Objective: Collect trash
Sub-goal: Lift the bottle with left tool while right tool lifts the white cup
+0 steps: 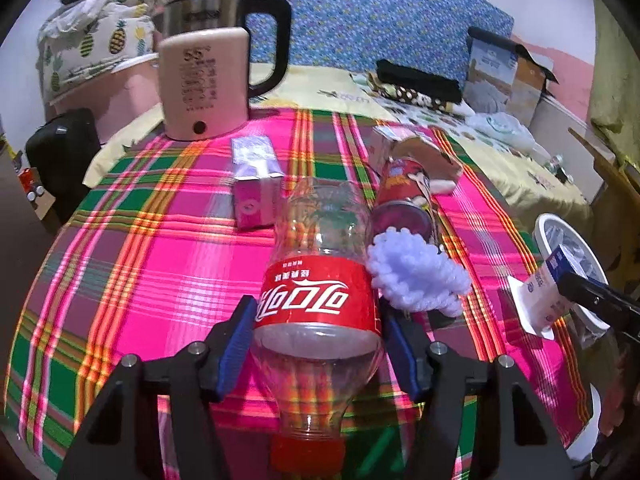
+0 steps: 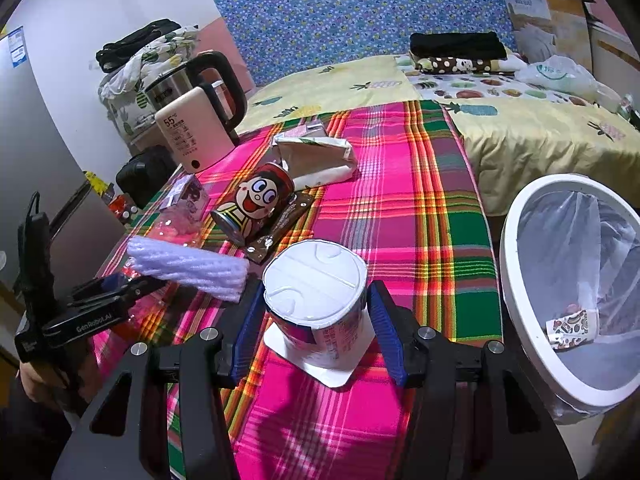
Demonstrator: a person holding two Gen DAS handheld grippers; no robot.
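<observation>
Spread over the bed, a plaid cloth (image 2: 400,200) serves as the work surface, with trash scattered across it so either hand can reach a piece. Just off its right edge stands a white trash bin (image 2: 516,280) lined with a clear bag, close enough for short drops; inside lies one small printed wrapper (image 2: 572,326) and little else, so collecting seems barely begun. An electric kettle (image 1: 204,84) sits at the far left corner, apart from the litter. Lying on its side, an empty Coca-Cola bottle (image 1: 316,300) is clamped across its label by the left gripper (image 1: 316,344). Jaws of the right gripper (image 2: 320,328) are closed on an upturned yogurt cup (image 2: 316,292), held near the bin. Uncollected: a red cartoon can (image 2: 256,204), a foam fruit net (image 2: 188,266).
</observation>
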